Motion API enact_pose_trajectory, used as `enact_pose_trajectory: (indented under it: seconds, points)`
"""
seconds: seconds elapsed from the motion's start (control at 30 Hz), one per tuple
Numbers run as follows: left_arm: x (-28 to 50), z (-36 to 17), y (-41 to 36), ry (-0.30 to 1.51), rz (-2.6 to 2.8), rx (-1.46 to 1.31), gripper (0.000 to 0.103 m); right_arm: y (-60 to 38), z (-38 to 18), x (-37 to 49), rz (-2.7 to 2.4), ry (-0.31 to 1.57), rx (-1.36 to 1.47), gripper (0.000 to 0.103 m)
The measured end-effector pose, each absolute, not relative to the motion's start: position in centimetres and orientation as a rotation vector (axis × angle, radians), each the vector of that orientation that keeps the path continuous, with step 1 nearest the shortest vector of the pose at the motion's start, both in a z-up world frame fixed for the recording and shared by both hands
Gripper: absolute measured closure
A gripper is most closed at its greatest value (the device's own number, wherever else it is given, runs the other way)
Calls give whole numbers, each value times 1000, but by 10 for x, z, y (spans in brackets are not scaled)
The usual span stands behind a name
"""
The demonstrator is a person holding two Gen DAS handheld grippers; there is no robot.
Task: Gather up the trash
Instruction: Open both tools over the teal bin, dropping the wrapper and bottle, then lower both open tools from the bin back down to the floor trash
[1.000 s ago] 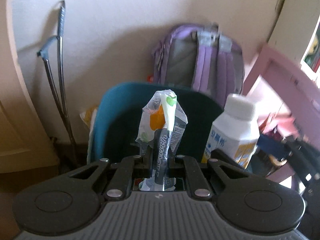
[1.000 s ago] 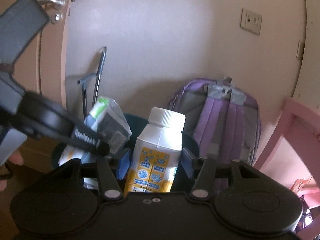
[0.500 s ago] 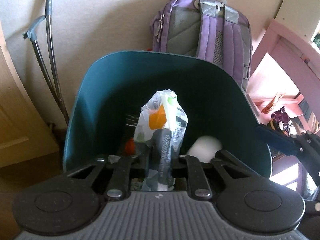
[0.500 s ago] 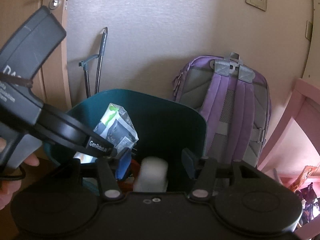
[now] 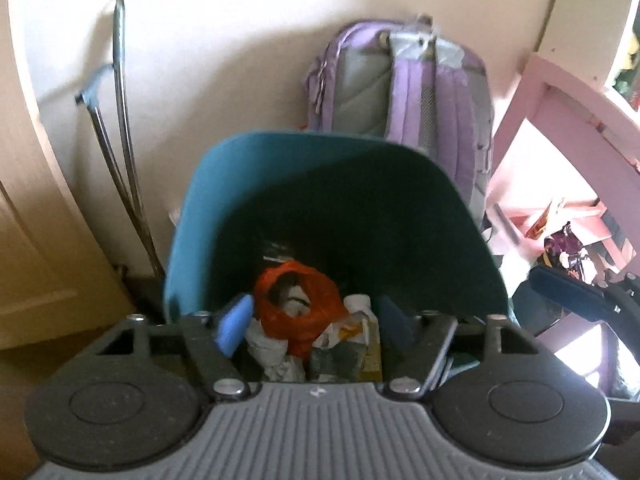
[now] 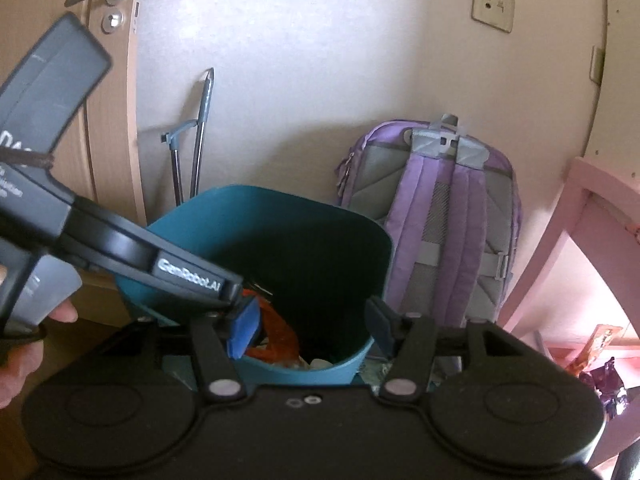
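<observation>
The teal trash bin (image 5: 208, 220) stands against the wall, under both grippers. In it lie a red plastic bag (image 5: 298, 304), a white bottle (image 5: 357, 303) with a yellow label, and crumpled wrappers (image 5: 272, 352). My left gripper (image 5: 316, 320) hangs over the bin's near side; its jaws are opening and nothing is between them. My right gripper (image 6: 311, 324) stands open and empty above the bin (image 6: 280, 196). One of the left gripper's fingers (image 6: 188, 276) reaches in from the left of the right wrist view.
A purple backpack (image 6: 440, 220) leans on the wall to the right of the bin. A metal-handled tool (image 6: 200, 132) stands to the bin's left, beside a wooden door (image 6: 108, 120). Pink furniture (image 5: 560, 128) fills the right side. A person's hand (image 6: 16, 356) holds the left gripper.
The left gripper let go of the wrapper, which dropped into the bin, and its jaws spread. The white bottle fell from between the right jaws into the bin.
</observation>
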State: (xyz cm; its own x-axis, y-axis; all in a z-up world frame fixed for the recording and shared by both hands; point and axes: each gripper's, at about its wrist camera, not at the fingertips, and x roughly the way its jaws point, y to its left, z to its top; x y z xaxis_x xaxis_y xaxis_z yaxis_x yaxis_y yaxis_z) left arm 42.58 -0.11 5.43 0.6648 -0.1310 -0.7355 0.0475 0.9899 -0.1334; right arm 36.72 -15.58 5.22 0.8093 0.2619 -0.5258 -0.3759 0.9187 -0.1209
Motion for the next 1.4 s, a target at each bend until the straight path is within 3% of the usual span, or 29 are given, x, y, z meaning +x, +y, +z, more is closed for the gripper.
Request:
enact_pose_trajectory:
  seconds: [0.7, 1.03, 1.13, 1.4]
  points:
    - [284, 128, 19, 665, -100, -92, 21, -174, 104, 254, 403, 459, -189, 44]
    - [229, 128, 54, 616, -95, -136, 13, -166, 108, 205, 473, 450, -194, 43]
    - [215, 124, 69, 597, -83, -161, 0, -162, 104, 196, 495, 458, -189, 43]
    - [192, 100, 110, 562, -24, -178, 0, -149, 71, 180, 540, 503, -149, 42]
